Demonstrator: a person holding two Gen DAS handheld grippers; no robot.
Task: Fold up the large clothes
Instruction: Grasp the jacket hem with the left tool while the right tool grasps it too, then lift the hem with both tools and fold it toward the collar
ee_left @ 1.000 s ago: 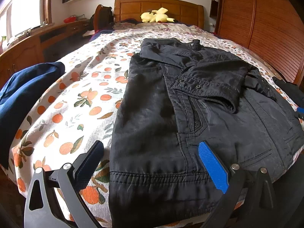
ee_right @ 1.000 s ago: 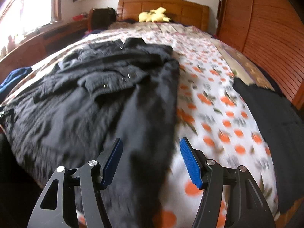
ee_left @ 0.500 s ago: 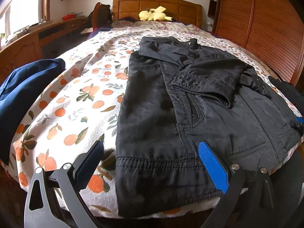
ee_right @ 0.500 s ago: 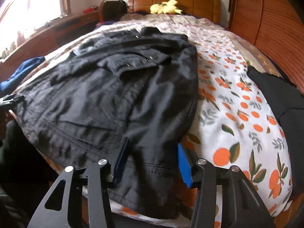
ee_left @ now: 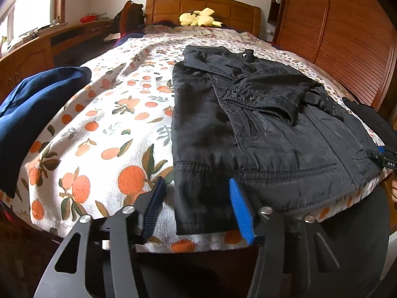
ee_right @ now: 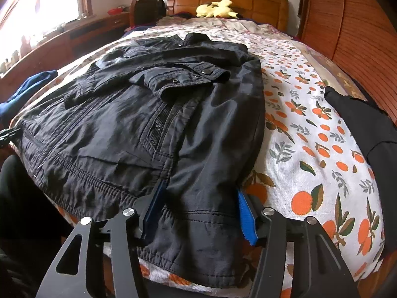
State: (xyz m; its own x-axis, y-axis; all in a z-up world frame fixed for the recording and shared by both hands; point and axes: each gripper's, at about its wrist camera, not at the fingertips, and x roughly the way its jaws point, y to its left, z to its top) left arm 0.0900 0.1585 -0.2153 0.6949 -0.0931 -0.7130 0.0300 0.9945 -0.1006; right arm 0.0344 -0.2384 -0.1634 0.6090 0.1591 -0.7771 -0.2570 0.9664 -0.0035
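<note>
**A:** While both sets of jaws stand apart, neither has cloth pinched. Left gripper [ee_left: 197, 207]: jaws open, straddling the left corner of the black jacket's [ee_left: 248, 129] hem. A second ago they were wider; the gap has narrowed since. Right gripper [ee_right: 199, 211]: jaws open around the hem's right corner, fabric between the pads [ee_right: 244, 217], no squeeze visible. Gap about the same as half a second ago.

**B:** Jacket position?

**A:** Flat on the bed [ee_left: 111, 129], front up, sleeves folded across the chest, collar toward the headboard [ee_left: 198, 7]. Hem hangs over the foot edge. Same layout as earlier frames; only the cameras have closed in on the hem.

**B:** Surroundings?

**A:** Orange-print sheet [ee_right: 310, 154]. Navy garment [ee_left: 32, 114] at the bed's left edge, dark garment [ee_right: 367, 129] at the right edge, both apart from the jacket. Yellow plush toy [ee_left: 198, 18] by the headboard.

**B:** Anything unclear?

**A:** Left view: only a sliver of the right gripper at the frame's right edge, its jaws not readable there. Both side garments are cut off by the frame. Jacket's underside hidden. Can't tell whether either pad touches fabric or just sits beside it.
</note>
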